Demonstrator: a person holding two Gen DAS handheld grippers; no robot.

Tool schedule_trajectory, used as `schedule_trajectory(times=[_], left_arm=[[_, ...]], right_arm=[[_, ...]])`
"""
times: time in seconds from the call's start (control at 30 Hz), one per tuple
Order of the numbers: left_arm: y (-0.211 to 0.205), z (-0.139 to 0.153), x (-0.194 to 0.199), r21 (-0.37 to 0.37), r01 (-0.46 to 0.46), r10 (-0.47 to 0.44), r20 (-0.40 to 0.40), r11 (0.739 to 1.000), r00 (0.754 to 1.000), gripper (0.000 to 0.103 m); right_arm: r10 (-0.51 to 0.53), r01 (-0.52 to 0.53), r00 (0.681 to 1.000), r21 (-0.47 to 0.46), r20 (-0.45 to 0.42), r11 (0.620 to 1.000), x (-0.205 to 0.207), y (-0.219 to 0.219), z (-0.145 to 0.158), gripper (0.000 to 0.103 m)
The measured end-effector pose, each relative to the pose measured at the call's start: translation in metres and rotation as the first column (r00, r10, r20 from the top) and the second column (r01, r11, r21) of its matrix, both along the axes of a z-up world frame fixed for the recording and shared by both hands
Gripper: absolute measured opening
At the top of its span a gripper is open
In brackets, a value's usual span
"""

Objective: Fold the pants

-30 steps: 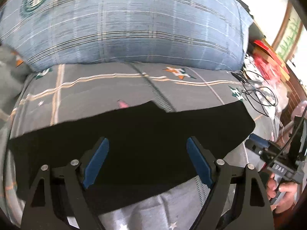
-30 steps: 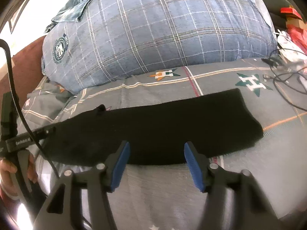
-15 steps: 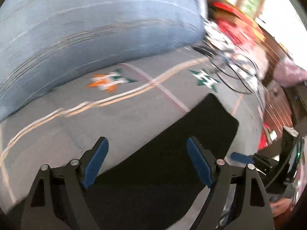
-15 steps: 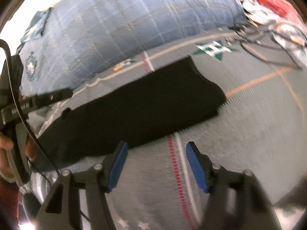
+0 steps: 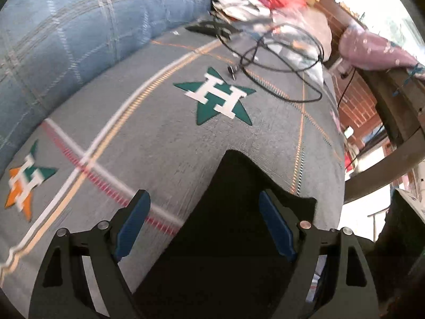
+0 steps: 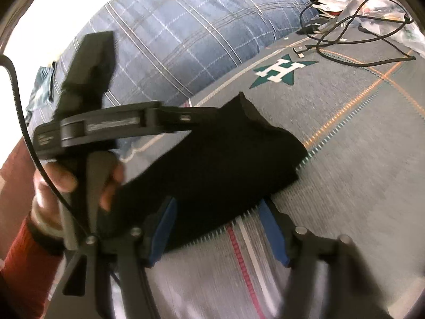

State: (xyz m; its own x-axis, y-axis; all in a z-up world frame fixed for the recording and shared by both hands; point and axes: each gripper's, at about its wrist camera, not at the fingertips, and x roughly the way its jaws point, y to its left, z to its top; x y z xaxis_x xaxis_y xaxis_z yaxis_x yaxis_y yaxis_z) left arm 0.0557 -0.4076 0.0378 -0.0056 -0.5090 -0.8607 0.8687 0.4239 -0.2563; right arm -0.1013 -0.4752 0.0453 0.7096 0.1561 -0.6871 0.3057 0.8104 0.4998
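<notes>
While both grippers' fingers (image 5: 135, 223) stand apart, black pants (image 6: 217, 170) on the bedspread (image 5: 164, 138) reach between, unclamped

Black pants (image 5: 233, 212) lie on a grey bedsheet (image 5: 164, 138) crossed with orange, white and red stripes and printed with green stars bearing a white H. Behind sits a blue plaid pillow (image 6: 186, 34); black cables (image 6: 358, 26) coil beyond. Both grippers carry blue pads (image 5: 276, 226).
</notes>
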Motion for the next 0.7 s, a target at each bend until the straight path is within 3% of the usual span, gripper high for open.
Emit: schedule_trajectory(times=[0.07,0.17,0.23,0.27,0.3,0.37,0.5,0.63,0.7], left_arm=[[-0.004,0.0,-0.003,-0.022,0.038,-0.037,0.034,0.999,0.999,0.087],[-0.014,-0.001,-0.006,0.002,0.114,-0.114,0.061,0.993,0.992,0.084],[-0.015,0.001,-0.005,-0.013,0.122,-0.121,0.065,0.992,0.991,0.06],[-0.016,0.002,-0.003,-0.038,0.124,-0.122,0.047,0.992,0.991,0.032],[-0.016,0.003,-0.002,-0.057,0.125,-0.125,0.01,0.99,0.992,0.015],[-0.013,0.003,-0.001,-0.068,0.105,-0.106,-0.006,0.992,0.994,0.015],[0.006,0.023,-0.009,-0.11,0.084,-0.083,0.013,0.99,0.996,0.008],[0.054,0.069,-0.012,-0.202,0.039,-0.028,0.056,0.979,0.998,0.007],[0.097,0.095,-0.01,-0.257,-0.024,0.042,0.063,0.966,0.997,0.007]], right_arm=[[-0.011,0.01,1.0,0.011,0.02,1.0,0.004,-0.002,-0.002,0.066],[-0.037,0.035,0.998,0.046,0.06,0.998,0.008,-0.008,-0.005,0.063],[-0.075,0.072,0.996,0.059,0.057,0.996,0.009,-0.014,-0.007,0.045],[-0.095,0.092,0.994,0.067,0.045,0.994,0.01,-0.018,-0.009,0.019],[-0.102,0.097,0.994,0.103,0.038,0.99,0.012,-0.023,-0.014,0.012],[-0.099,0.09,0.993,0.138,0.059,0.986,0.013,-0.026,-0.012,0.009],[-0.042,0.037,0.993,0.051,0.11,0.998,0.008,-0.012,0.011,0.008],[0.058,-0.058,0.978,-0.004,0.202,0.998,0.004,0.016,0.056,0.008],[0.133,-0.122,0.962,-0.061,0.237,0.991,0.001,0.04,0.078,0.008]])
